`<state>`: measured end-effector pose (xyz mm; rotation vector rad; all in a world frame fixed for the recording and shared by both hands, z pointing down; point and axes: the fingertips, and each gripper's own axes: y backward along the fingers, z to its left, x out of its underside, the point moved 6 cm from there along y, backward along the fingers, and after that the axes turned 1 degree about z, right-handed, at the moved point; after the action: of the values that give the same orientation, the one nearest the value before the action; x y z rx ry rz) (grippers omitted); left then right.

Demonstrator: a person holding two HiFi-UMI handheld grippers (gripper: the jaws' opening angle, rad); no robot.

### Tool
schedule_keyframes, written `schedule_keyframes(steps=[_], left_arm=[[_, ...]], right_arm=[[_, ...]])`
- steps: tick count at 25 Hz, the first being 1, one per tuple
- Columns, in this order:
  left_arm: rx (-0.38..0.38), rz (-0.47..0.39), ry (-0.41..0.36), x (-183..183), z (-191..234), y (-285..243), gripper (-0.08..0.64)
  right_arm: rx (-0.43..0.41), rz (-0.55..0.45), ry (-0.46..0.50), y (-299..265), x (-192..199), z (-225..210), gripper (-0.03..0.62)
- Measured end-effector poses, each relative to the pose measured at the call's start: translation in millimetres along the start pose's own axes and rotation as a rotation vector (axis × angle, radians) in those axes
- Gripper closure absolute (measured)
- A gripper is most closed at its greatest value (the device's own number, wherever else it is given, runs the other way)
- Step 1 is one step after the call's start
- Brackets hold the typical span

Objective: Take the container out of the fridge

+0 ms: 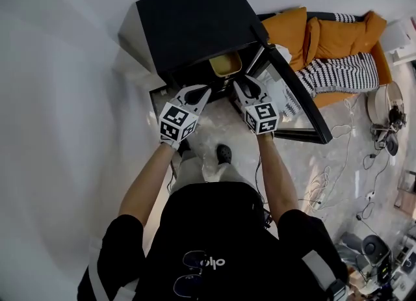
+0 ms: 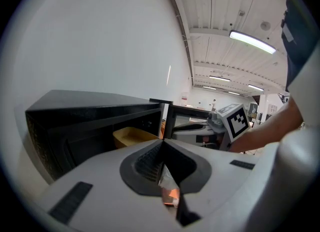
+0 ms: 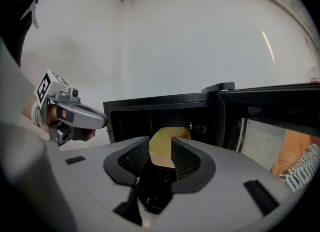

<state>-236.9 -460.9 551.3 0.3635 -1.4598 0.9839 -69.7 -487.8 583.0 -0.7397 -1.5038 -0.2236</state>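
The right gripper point(image 3: 161, 141) jaws are a little apart. The yellow container point(image 3: 162, 152) sits ahead between them, inside the fridge point(image 3: 160, 100). The left gripper point(image 2: 163, 142) jaws are closed.

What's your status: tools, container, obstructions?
Left tool shut, empty. Right tool open, aimed at container. Container inside fridge, door open. Nothing blocking.
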Motion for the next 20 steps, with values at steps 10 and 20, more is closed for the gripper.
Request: schedule_keyframes(steps=[10, 20], left_arm=[[0.003, 0.024, 0.014, 21.2, -4.6, -7.5, 0.555], [-0.007, 0.02, 0.031, 32.0, 5.3, -4.8, 0.555]], right_arm=[[0.002, 0.036, 0.006, -15.4, 25.5, -10.5, 0.377], [0.058, 0.029, 0.014, -63.0, 51.5, -20.9, 0.11]])
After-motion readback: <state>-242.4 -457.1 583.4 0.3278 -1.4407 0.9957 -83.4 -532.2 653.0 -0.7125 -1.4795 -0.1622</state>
